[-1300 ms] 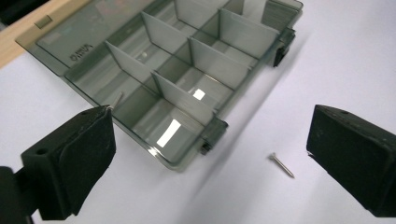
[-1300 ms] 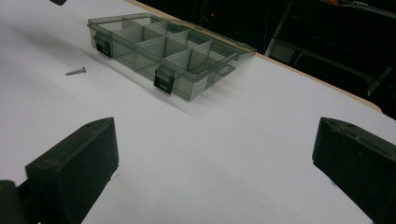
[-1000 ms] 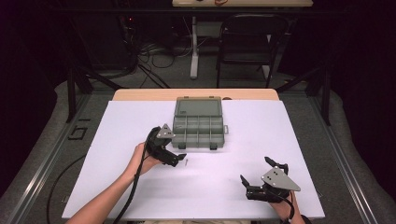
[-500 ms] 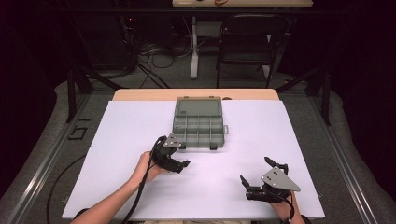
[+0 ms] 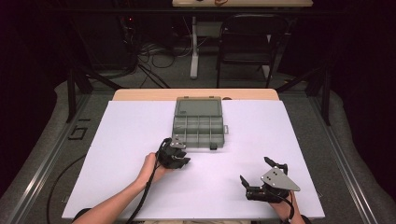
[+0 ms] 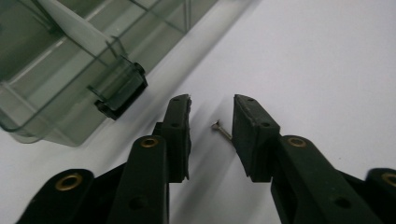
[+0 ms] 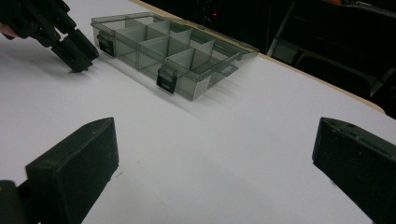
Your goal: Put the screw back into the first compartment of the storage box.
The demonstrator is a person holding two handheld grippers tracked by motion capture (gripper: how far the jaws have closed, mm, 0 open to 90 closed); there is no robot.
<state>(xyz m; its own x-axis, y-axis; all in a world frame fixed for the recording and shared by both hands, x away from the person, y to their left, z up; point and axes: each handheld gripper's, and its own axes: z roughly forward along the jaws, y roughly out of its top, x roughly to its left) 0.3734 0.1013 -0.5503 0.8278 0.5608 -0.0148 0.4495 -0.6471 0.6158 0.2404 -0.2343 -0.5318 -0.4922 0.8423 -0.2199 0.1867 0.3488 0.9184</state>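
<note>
- The left gripper [image 6: 212,105] is low over the white table sheet [image 5: 140,135], just near of the clear grey plastic compartment box [image 5: 198,125].
- Its jaws have just been closing, and a small metal screw [image 6: 222,130] lies on the sheet between them.
- The screw's tip reaches the right pad or goes behind its edge; I cannot tell whether it touches. The left pad is apart from it, so the jaws do not yet grip the screw.
- A black latch [image 6: 122,95] on the near wall of the box is just to the left of the left gripper's jaws in the left gripper view.
- The box stands open at the far middle of the sheet, with its lid lying flat behind it.
- The right gripper [image 5: 256,178] rests at the near right of the sheet, well apart from the box, with its jaws wide apart and nothing between them.
</note>
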